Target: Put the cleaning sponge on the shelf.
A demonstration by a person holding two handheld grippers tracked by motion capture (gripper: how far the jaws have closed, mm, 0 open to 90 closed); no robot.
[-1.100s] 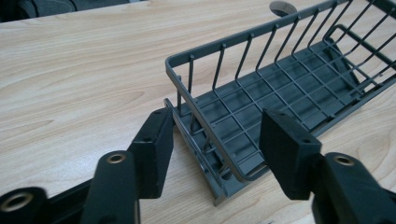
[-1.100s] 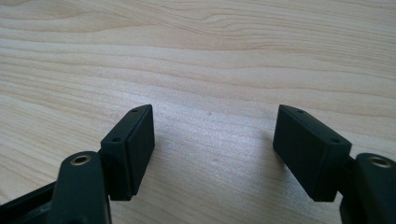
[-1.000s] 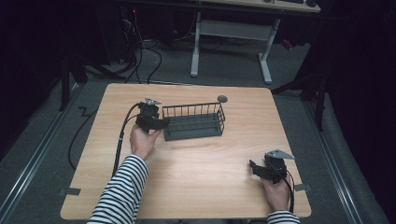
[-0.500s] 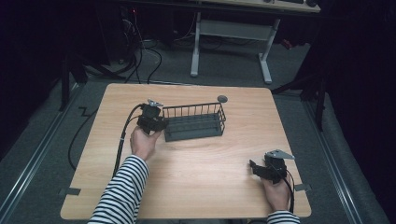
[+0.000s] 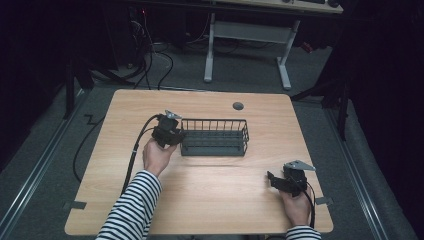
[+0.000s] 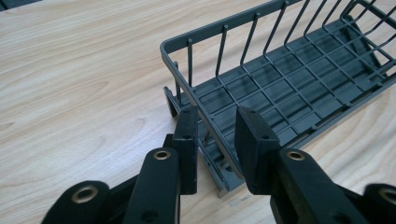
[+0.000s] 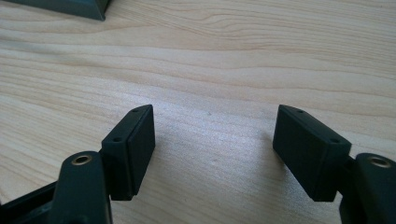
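Wooden table [image 5: 210, 190]: your left gripper [image 6: 215, 140] straddles the end rim of the dark wire basket [image 5: 215, 136] (jaws not quite closed) at mid-table; your right gripper [image 7: 215, 140] rests spread wide near the front right corner.

L gripper [image 6: 215, 140] jaws part-closed; R gripper [image 7: 212, 156] wide apart.

Overhead light falls bright on the wooden table [image 5: 210, 200], while everything around the table sinks into near black. The high view is soft and grainy. In both gripper views the table's grain is sharp, with soft shadows.
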